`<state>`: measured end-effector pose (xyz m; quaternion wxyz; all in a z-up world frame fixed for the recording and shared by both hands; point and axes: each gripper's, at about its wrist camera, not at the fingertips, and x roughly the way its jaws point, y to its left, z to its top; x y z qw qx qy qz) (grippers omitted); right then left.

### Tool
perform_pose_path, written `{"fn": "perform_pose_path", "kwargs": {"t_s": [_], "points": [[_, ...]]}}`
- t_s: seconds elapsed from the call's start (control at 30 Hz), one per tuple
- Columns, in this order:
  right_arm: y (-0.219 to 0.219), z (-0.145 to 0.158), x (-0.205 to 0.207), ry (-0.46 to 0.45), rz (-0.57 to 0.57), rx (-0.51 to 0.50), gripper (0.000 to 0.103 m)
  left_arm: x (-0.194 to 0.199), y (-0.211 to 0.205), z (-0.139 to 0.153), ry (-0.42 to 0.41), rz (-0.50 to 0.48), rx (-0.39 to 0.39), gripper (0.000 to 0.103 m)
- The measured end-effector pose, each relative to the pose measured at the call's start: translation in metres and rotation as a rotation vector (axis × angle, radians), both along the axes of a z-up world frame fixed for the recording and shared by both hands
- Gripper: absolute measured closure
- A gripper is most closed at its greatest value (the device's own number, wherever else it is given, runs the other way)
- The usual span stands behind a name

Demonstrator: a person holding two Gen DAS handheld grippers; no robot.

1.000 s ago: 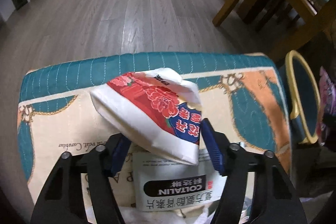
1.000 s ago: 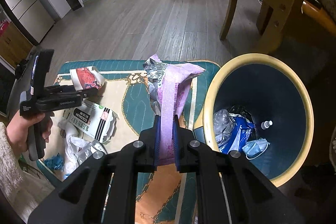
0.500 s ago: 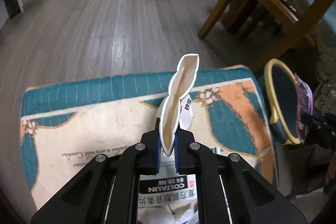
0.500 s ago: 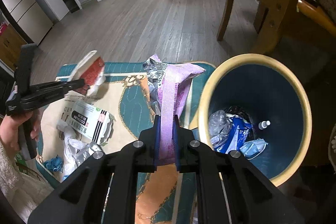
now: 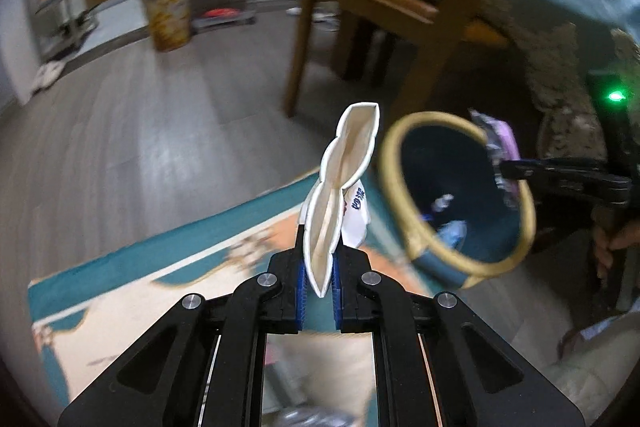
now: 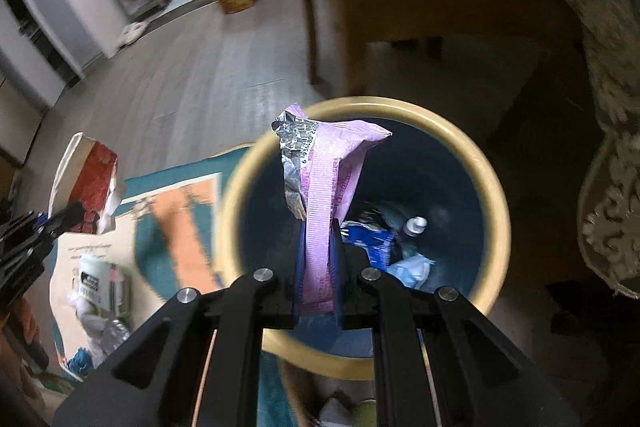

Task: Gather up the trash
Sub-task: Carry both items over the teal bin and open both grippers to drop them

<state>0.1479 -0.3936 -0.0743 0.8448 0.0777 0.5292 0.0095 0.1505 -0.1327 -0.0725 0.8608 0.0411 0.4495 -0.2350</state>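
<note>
Since 0.5 s ago, your right gripper (image 6: 316, 269), clamped on the purple wrapper (image 6: 326, 187), has moved over the bin (image 6: 494, 195); your left gripper (image 5: 319, 283) pinches the flattened paper cup (image 5: 340, 195) upright, long axis pointing away.

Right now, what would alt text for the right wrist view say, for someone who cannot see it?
Black tongs pinch a crumpled purple wrapper over the open mouth of a yellow-rimmed blue trash bin that already holds litter. At left, other tongs hold a flattened red and white paper cup above a patterned rug.
</note>
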Motion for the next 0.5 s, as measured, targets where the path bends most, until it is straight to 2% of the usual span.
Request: {"fn": "perform_pose_path", "kwargs": {"t_s": [0.17, 0.33, 0.37, 0.4, 0.47, 0.5], "points": [[-0.039, -0.015, -0.008, 0.049, -0.076, -0.003, 0.093, 0.0, -0.061, -0.002, 0.012, -0.085, -0.069, 0.092], [-0.062, -0.015, -0.015, 0.048, -0.121, 0.001, 0.092, -0.007, -0.113, -0.015, 0.005, -0.165, -0.05, 0.092], [-0.064, -0.013, -0.015, 0.042, -0.128, 0.006, 0.087, -0.009, -0.121, -0.02, 0.005, -0.17, -0.045, 0.091], [-0.066, -0.012, -0.016, 0.038, -0.133, 0.011, 0.075, -0.009, -0.125, -0.023, 0.007, -0.175, -0.037, 0.087], [-0.068, -0.009, -0.018, 0.028, -0.134, 0.016, 0.062, -0.01, -0.131, -0.029, 0.009, -0.176, -0.017, 0.083], [-0.068, -0.009, -0.018, 0.027, -0.13, 0.019, 0.062, -0.01, -0.133, -0.031, 0.013, -0.173, -0.01, 0.077]]}}
